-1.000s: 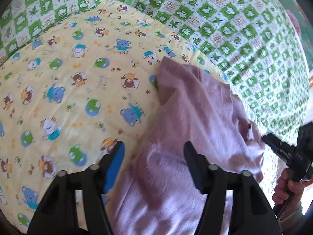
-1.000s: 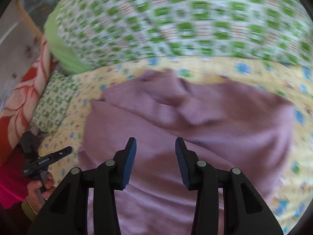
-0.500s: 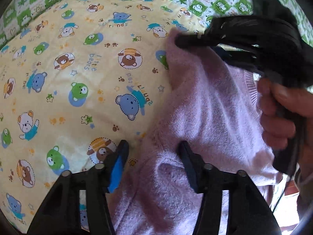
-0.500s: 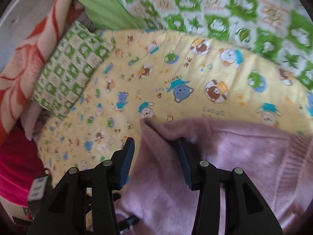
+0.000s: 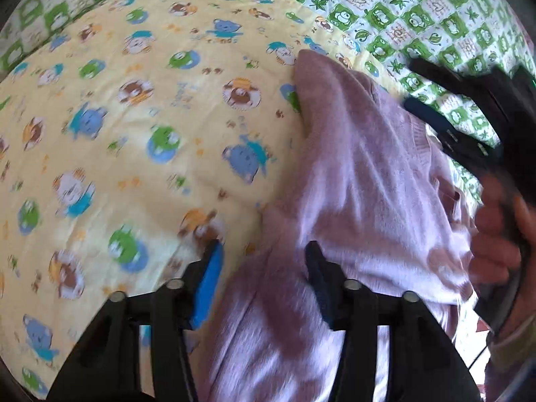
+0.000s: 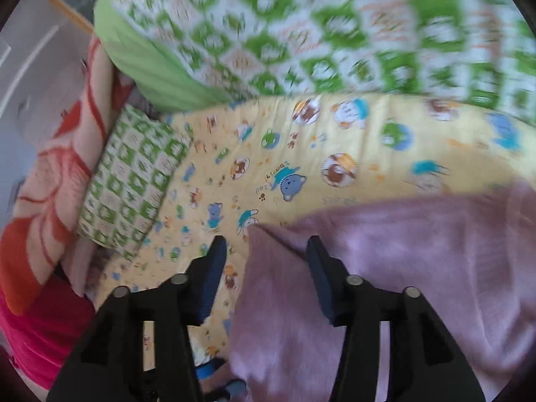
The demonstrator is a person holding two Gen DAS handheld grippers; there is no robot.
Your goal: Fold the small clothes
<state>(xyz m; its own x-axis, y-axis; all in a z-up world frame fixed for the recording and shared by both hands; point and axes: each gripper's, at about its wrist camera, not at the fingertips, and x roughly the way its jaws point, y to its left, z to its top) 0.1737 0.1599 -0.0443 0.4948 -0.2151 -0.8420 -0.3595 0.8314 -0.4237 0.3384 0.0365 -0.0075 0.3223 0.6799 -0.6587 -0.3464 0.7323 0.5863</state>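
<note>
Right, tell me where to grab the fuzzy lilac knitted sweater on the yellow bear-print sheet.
Take the fuzzy lilac knitted sweater by its free corner, coming from the bare yellow bear-print sheet side. That corner lies flat and exposed at the cloth's edge, probably easy to pinch.

A bed is covered by a yellow sheet (image 5: 140,107) with little bears and frogs on it. A soft purple sweater (image 5: 361,181) lies right on the sheet. A green and white checked blanket (image 6: 301,26) sits along the far edge, and a small checked pillow (image 6: 134,177) rests at the side.
</note>
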